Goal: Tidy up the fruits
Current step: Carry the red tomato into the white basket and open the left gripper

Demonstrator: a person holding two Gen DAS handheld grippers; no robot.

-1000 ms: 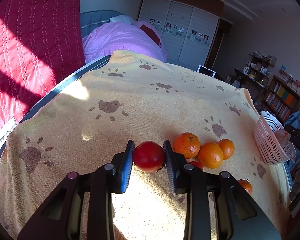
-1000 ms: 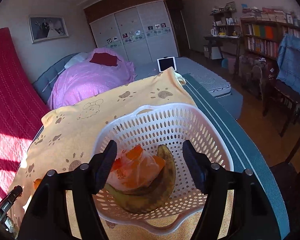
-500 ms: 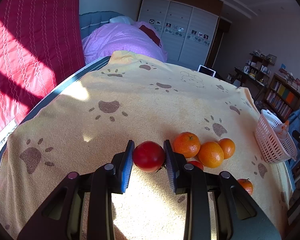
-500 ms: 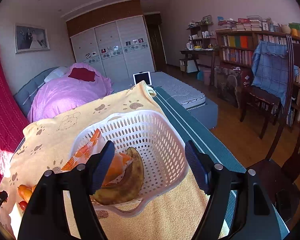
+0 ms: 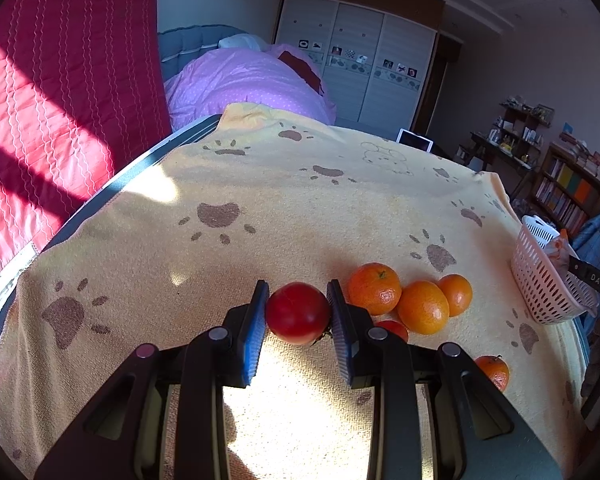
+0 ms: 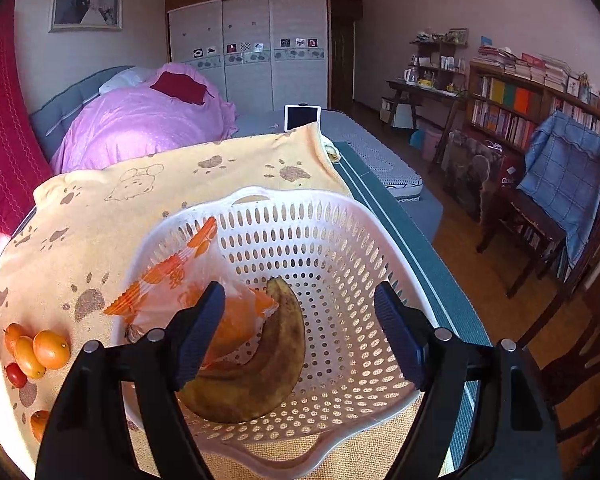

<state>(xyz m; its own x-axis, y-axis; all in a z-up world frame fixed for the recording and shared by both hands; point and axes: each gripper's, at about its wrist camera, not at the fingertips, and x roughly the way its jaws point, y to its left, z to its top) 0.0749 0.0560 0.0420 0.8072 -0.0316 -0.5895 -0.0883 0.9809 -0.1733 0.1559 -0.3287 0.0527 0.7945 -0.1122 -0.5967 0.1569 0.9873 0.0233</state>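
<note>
My left gripper (image 5: 298,312) is shut on a red tomato (image 5: 297,313), held just above the yellow paw-print blanket (image 5: 260,208). Three oranges (image 5: 422,307) and a small red fruit (image 5: 392,327) lie just to its right; another orange (image 5: 493,372) lies nearer the blanket edge. The white perforated basket (image 5: 544,280) stands at the far right. My right gripper (image 6: 300,320) is open and empty above the basket (image 6: 340,240), which holds a brown-spotted banana (image 6: 268,364) and an orange-printed plastic bag (image 6: 180,284). The oranges (image 6: 40,350) show at the left in this view.
The blanket covers a table with a dark teal edge (image 6: 400,236). A bed with a purple duvet (image 6: 140,128) lies behind. A wooden chair with a blue cloth (image 6: 560,184) and bookshelves (image 6: 512,112) stand to the right. A red quilt (image 5: 40,100) hangs on the left.
The right gripper's view swung right and then back left over the basket, now lower and closer to it. The left gripper holds the tomato still.
</note>
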